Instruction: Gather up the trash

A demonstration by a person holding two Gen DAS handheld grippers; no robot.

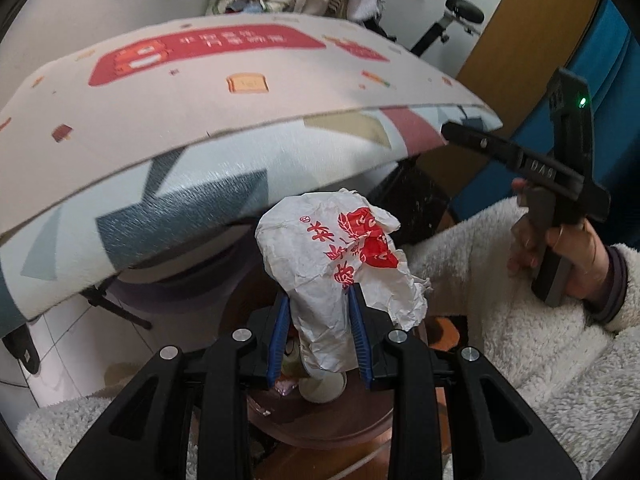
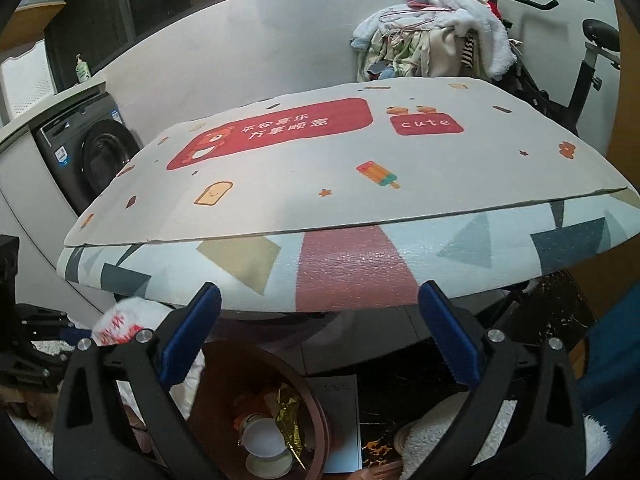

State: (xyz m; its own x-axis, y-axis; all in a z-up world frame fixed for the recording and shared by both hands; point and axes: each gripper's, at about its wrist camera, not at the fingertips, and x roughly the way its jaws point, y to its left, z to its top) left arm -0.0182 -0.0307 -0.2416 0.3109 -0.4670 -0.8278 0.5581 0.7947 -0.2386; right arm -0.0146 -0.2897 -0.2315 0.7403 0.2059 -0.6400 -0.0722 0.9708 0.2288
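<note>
Right now your left gripper [image 1: 320, 336] is clenched on a crumpled white paper wrapper [image 1: 336, 256] with red print, its blue pads [image 1: 357, 332] pressing the lower part from both sides while the printed top flares out above them. Directly beneath the wrapper sits a round brown bin [image 1: 320, 420], and inside it you can see a white cup and a bit of other litter. Your right gripper [image 2: 320, 340] hangs released, its jaws spread wide with nothing between them, above the same bin [image 2: 316, 400], where the white cup [image 2: 264, 440] lies beside a piece of gold foil [image 2: 290, 420]. From that right wrist view, the held wrapper [image 2: 128, 320] shows at the left, just beside the left finger. Beyond both grippers stands a table [image 2: 340, 264] draped in a patterned cover, with a cartoon-printed mat [image 2: 340, 168] on top. Farther back, a pile of clothes [image 2: 432, 40] is heaped by the wall, near an exercise bike [image 2: 592, 64], and a washing machine [image 2: 88, 152] stands at the left.
</note>
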